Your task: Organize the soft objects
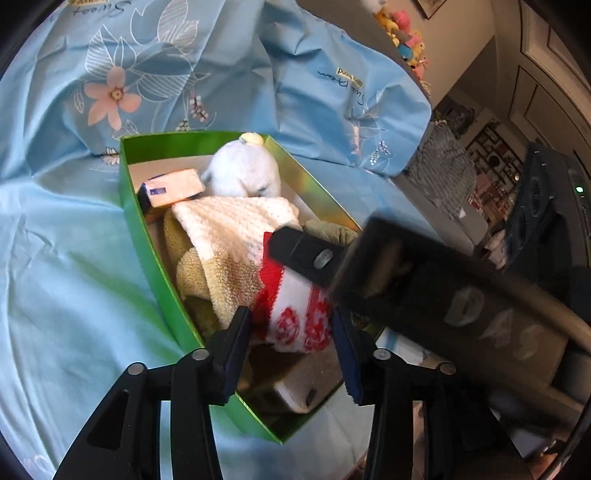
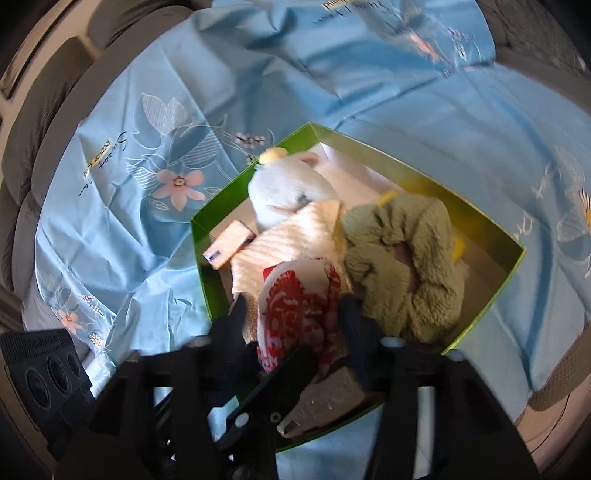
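Box (image 1: pixel 147 236): green card, glossy walls, on blue floral sheet (image 1: pixel 66 258).
Red-white cloth (image 1: pixel 295 317): knitted, patterned, atop contents at near end.
Plush (image 1: pixel 240 173): pale blue, far end.
Left gripper (image 1: pixel 291 354): fingers apart, gripping nothing.
Right gripper (image 2: pixel 295 325): fingers apart, straddling cloth, unpressed.

In the box (image 1: pixel 129 206) on the bedsheet (image 1: pixel 66 258), the plush toy (image 1: pixel 243 170) lies behind the knitted cloths (image 1: pixel 236 225).

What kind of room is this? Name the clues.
Probably a bedroom or living room at home: a light blue floral bedsheet spread under the green box, a heap of plush toys, and panelled walls behind.
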A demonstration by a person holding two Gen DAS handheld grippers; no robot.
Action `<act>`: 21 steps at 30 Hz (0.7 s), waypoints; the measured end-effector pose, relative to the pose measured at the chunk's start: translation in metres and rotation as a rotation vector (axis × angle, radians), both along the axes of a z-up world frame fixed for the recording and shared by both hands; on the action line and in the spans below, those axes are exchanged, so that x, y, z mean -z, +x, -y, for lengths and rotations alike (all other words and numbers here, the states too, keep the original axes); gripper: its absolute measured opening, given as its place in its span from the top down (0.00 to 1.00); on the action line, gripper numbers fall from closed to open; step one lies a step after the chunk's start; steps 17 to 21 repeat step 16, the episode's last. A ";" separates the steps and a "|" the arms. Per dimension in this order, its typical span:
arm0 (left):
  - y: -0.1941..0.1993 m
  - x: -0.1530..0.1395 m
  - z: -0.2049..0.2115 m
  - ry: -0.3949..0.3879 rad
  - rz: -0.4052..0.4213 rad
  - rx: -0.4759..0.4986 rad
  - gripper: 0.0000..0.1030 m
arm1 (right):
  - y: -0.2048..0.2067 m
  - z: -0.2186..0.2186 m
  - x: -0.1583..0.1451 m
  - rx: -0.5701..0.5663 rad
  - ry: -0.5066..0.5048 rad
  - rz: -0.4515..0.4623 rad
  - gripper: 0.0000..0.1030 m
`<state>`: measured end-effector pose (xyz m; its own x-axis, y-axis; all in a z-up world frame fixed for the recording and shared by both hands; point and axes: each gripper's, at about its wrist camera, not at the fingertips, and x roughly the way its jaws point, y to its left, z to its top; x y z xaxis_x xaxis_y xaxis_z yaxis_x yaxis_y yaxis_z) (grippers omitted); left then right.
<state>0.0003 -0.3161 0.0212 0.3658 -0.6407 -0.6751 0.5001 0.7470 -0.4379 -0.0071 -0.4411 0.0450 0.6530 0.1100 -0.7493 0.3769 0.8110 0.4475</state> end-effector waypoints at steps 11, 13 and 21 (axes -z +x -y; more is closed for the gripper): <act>-0.020 -0.037 -0.029 0.057 0.103 -0.097 0.14 | -0.033 -0.010 -0.047 0.062 -0.168 0.115 0.09; -0.021 -0.039 -0.035 0.053 0.108 -0.113 0.13 | -0.034 -0.013 -0.050 0.066 -0.181 0.117 0.08; -0.023 -0.042 -0.040 0.058 0.115 -0.127 0.14 | -0.035 -0.018 -0.052 0.072 -0.209 0.115 0.04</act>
